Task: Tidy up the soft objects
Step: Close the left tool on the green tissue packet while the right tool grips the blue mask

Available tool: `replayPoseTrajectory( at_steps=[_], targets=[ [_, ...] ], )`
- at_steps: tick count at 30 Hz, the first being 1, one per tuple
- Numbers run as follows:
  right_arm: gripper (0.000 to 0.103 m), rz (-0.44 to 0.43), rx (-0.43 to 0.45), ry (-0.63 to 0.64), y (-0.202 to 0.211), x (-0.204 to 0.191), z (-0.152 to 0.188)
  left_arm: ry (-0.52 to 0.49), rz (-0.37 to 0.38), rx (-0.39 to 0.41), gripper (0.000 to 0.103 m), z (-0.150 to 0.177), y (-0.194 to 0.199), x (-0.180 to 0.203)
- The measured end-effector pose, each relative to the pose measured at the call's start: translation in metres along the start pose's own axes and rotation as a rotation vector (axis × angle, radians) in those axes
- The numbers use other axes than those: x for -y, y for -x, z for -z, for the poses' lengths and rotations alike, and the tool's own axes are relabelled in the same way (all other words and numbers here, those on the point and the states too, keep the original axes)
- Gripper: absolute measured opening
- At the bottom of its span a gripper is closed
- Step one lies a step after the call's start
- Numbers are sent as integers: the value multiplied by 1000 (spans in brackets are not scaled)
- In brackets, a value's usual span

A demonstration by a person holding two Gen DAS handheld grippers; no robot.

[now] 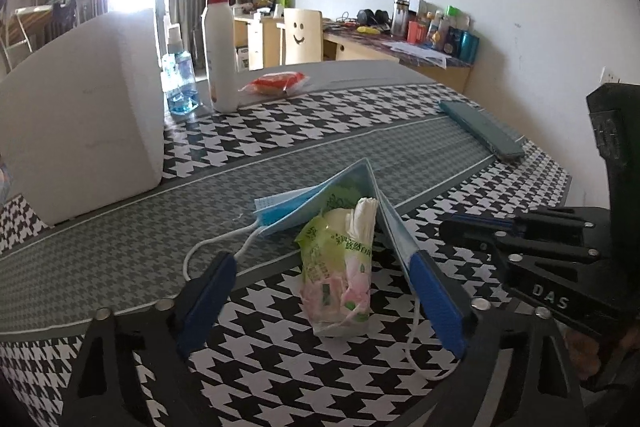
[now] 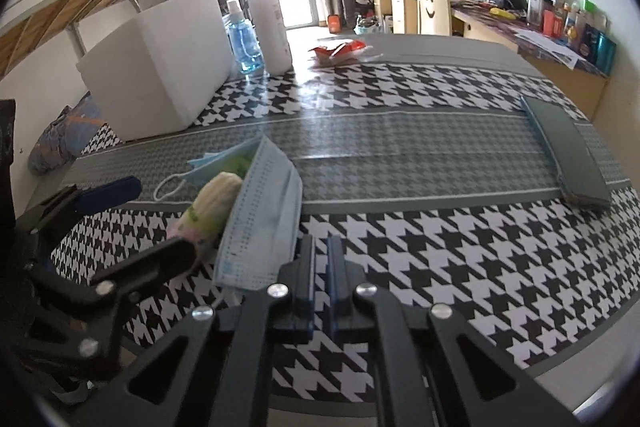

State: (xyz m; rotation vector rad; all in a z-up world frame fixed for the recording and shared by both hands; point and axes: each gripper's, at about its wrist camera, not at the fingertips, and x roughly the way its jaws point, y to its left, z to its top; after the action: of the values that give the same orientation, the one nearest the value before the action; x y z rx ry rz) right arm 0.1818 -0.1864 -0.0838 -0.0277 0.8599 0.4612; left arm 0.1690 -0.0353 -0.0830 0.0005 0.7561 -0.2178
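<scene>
A green-and-pink tissue pack [image 1: 340,267] lies on the houndstooth tablecloth, with a blue face mask [image 1: 320,199] draped like a tent over its far end. My left gripper [image 1: 320,291] is open, its blue fingers on either side of the pack and mask. In the right wrist view the pack [image 2: 212,207] and mask [image 2: 264,215] lie just left of my right gripper [image 2: 320,251], which is shut on nothing and rests low over the cloth. The left gripper's fingers [image 2: 108,191] show there too. A white box [image 1: 80,115] stands at the left.
A lotion pump bottle [image 1: 218,39], a blue liquid bottle [image 1: 180,79] and a red snack packet [image 1: 276,83] stand at the back. A dark green flat case [image 1: 480,131] lies at the right. A patterned cloth bundle [image 2: 60,143] lies beside the white box [image 2: 160,59].
</scene>
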Motion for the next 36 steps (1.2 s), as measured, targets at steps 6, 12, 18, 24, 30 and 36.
replayPoseTrajectory(
  at_steps=[6,12,18,24,30,36],
  targets=[
    [21,-17,6,-5,3,1,1,-7,0,-33,72,3,-9,0],
    [34,-27,13,-5,3,0,0,-26,10,-70,55,2,-15,5],
    [37,-42,17,-5,5,-1,1,-27,16,-99,35,3,-22,7],
    [38,-45,18,-6,5,0,2,-31,38,-85,26,4,-16,7],
    [48,-43,24,-2,6,-3,-1,-45,65,-44,26,4,2,8],
    [49,-55,34,13,7,-12,-4,-40,61,-31,26,6,10,3]
  ],
)
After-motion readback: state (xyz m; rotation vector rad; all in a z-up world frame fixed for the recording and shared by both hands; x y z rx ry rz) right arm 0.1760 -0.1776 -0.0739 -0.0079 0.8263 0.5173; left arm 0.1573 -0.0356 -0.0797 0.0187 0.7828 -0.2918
